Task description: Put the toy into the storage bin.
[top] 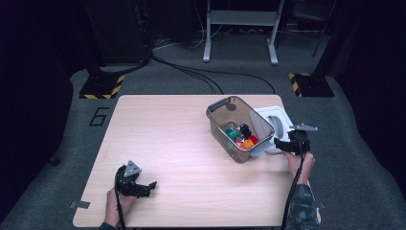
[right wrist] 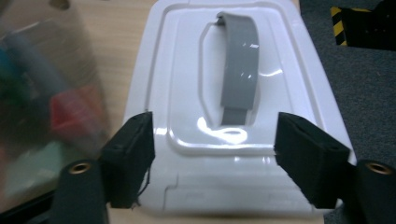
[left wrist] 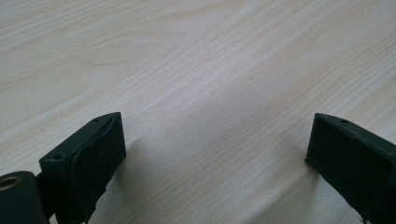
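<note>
My right hand (top: 300,163) reaches forward along the right edge of the worktop (top: 182,158), forearm coming in from the bottom of the high view, with the right tool (top: 282,143) held low and pointing toward the white lid (top: 277,119). In the right gripper view I look straight along that tool (right wrist: 212,144): its jaws stand apart, one to each side of the near end of the lid (right wrist: 233,116), over its surface and not pressing on it — nothing is gripped. The lid lies flat with its grey handle (right wrist: 239,70) running away from me, just ahead of the jaws and between their lines. Just beside the lid, on its left, sits the clear bin (top: 238,127) with coloured blocks (top: 243,139) inside; the two look to be touching, though I cannot tell for sure. My left hand (top: 117,203) rests at the near left of the worktop, well apart from the bin, its left tool (top: 143,188) lying low and pointing right. In the left gripper view its jaws gape wide over bare wood (left wrist: 210,70) — open, holding nothing.
</note>
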`<state>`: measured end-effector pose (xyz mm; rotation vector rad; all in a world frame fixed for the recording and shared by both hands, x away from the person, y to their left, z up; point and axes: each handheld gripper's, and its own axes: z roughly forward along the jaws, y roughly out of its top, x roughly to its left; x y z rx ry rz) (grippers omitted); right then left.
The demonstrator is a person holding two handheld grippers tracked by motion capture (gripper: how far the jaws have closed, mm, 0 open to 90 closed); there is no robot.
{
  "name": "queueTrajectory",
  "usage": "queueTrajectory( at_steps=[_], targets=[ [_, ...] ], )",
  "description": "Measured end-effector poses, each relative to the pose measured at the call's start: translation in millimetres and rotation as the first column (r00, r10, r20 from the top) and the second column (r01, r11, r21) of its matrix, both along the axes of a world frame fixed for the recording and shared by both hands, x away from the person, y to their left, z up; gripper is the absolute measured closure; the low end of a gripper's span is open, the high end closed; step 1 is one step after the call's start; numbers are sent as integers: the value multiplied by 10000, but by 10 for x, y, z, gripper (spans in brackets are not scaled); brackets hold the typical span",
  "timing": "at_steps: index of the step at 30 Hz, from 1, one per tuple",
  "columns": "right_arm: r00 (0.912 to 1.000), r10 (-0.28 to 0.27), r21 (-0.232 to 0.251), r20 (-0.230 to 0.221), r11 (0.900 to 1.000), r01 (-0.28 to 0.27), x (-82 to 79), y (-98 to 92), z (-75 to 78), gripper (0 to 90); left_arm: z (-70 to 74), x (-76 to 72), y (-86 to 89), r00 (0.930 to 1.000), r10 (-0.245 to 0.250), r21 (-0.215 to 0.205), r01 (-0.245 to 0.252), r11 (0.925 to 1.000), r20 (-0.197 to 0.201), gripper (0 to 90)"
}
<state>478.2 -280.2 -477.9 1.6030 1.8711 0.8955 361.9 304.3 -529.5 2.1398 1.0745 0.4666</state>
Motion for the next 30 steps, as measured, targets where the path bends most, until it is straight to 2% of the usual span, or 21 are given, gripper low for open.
queueTrajectory(
  at_steps=[2, 3, 4, 5, 6, 10, 12, 14, 15, 16, 17, 18, 19, 20, 22, 24, 25, 27, 28, 30],
  targets=[
    [9999, -67, -140, -141, 9999, 65, 90, -10, -26, 330, 1, 0, 1, 10000, -7, 8, 7, 10000, -14, 43],
    [9999, -67, -140, -141, 9999, 65, 90, -10, -26, 330, 1, 0, 1, 10000, -7, 8, 7, 10000, -14, 43],
    [9997, -126, -13, -207, 9999, 126, 180, -14, -58, 364, 1, 0, 0, 10000, -6, 1, 6, 10000, -20, 43],
    [9997, -167, -304, -164, 9994, 162, 210, -10, -74, 387, 0, 0, -1, 10000, 7, -5, -7, 10000, 1, 43],
    [9999, -133, -337, -72, 9993, 131, 235, -5, -94, 402, -14, 0, -8, 9998, 98, -38, -98, 9999, 172, 43],
    [9994, -302, -400, -162, 9988, 295, 317, -18, -210, 406, 1, 0, 1, 10000, -11, 1, 11, 10000, -17, 43],
    [9994, -359, -330, -26, 9988, 358, 339, -24, -242, 411, 0, -3, -2, 10000, 31, -24, -31, 10000, -30, 43],
    [9992, -394, -549, 60, 9977, 396, 354, -21, -252, 415, -1, -1, -2, 10000, 29, -24, -29, 10000, 0, 43],
    [9993, -370, -515, 102, 9980, 375, 362, -30, -255, 419, -1, 1, 0, 10000, -3, -6, 3, 10000, 2, 43],
    [9994, -324, -274, 100, 9991, 327, 373, -37, -265, 408, -2, 0, -1, 10000, 17, -19, -17, 10000, 6, 43],
    [9993, -341, -216, -164, 9992, 338, 407, -52, -266, 412, -2, 0, -2, 10000, 25, -24, -25, 10000, 3, 43],
    [9989, -422, -26, -206, 9991, 422, 430, -67, -261, 432, -2, 0, -2, 10000, 25, -19, -25, 10000, 5, 43],
    [9990, -426, 146, -94, 9990, 428, 443, -79, -253, 449, -2, 0, -2, 10000, 25, -22, -25, 10000, 4, 43],
    [9989, -467, -129, 47, 9988, 467, 456, -65, -249, 460, -1, 1, -2, 10000, 20, -17, -20, 10000, 6, 43],
    [9997, -250, -383, -67, 9990, 247, 490, -27, -267, 468, -2, 1, -1, 10000, 1, -10, -1, 10000, 12, 43],
    [9989, -308, -416, -348, 9987, 293, 537, -10, -284, 501, -2, 0, -2, 10000, 26, -22, -26, 10000, 4, 43],
    [9992, -291, -243, -272, 9993, 285, 554, -17, -283, 536, -1, 0, -2, 10000, 19, -17, -19, 10000, 5, 43],
    [9988, -408, -216, -256, 9990, 403, 583, -5, -278, 605, -2, 1, -2, 10000, 22, -17, -22, 10000, 11, 43],
    [9984, -492, -358, -276, 9982, 482, 591, 7, -271, 640, -2, 0, -2, 10000, 23, -21, -23, 10000, 6, 43],
    [9985, -471, -442, -289, 9980, 458, 592, 22, -265, 653, 0, 0, 0, 10000, -4, 3, 4, 10000, 0, 44]
  ],
)
